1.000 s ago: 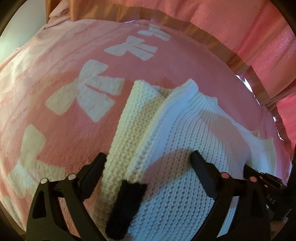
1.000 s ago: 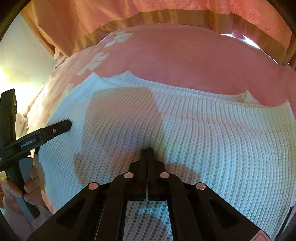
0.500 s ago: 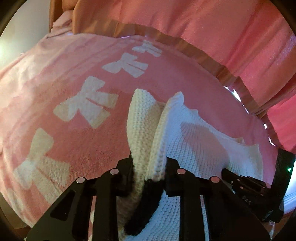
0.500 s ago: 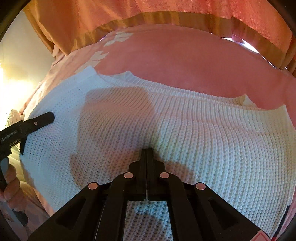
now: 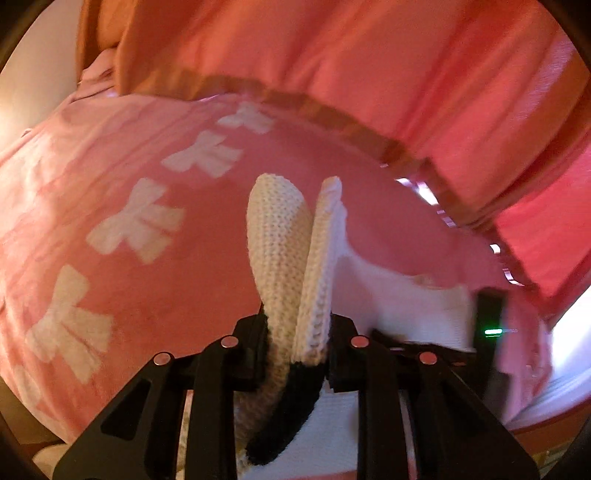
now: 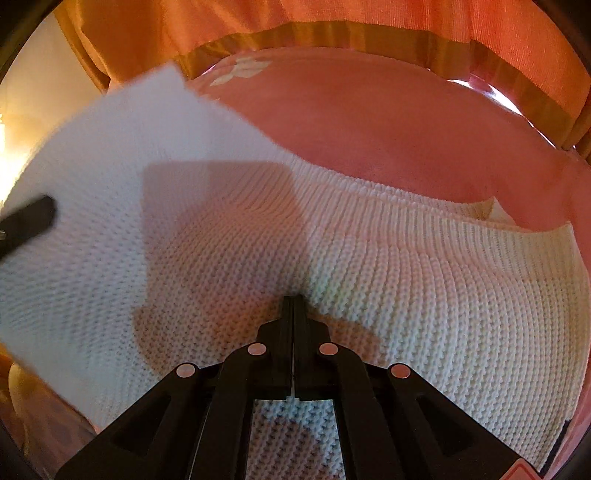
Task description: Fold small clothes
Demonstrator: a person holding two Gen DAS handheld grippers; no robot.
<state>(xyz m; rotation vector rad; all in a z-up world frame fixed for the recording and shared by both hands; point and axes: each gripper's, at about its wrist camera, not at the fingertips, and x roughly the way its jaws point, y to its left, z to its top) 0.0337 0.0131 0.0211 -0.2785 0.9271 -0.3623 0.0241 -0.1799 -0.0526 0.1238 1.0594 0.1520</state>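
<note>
Left wrist view: left gripper [image 5: 297,332] pinches an edge of the cream knit sweater [image 5: 291,258], both pads pressed on the bunched fabric. The pinched part stands up in two narrow folds between the fingers, lifted off the pink blanket [image 5: 110,177]. A black trim strip [image 5: 291,410] of the sweater hangs below the jaws, near the camera. The rest of the sweater trails off to the right, lying on the blanket, blurred. Blanket has white bow shapes [image 5: 136,221] running along its left side. Pink curtain [image 5: 369,66] with a tan band hangs at the far side. Right of the sweater, a dark device with a green light [image 5: 489,325] shows, blurred; cannot tell what it is exactly.

Right wrist view: right gripper [image 6: 292,314] has its jaws pressed together, nothing between them, tips down on the middle of the sweater [image 6: 406,277]. Sweater lies spread across the near half of the blanket [image 6: 369,122], ribbed edge at the far side. Its left part rises off the blanket as a blurred white flap toward the far left. One finger of the left gripper [image 6: 29,221] shows at the left edge against that flap. Orange curtain [image 6: 295,22] at the far side.
</note>
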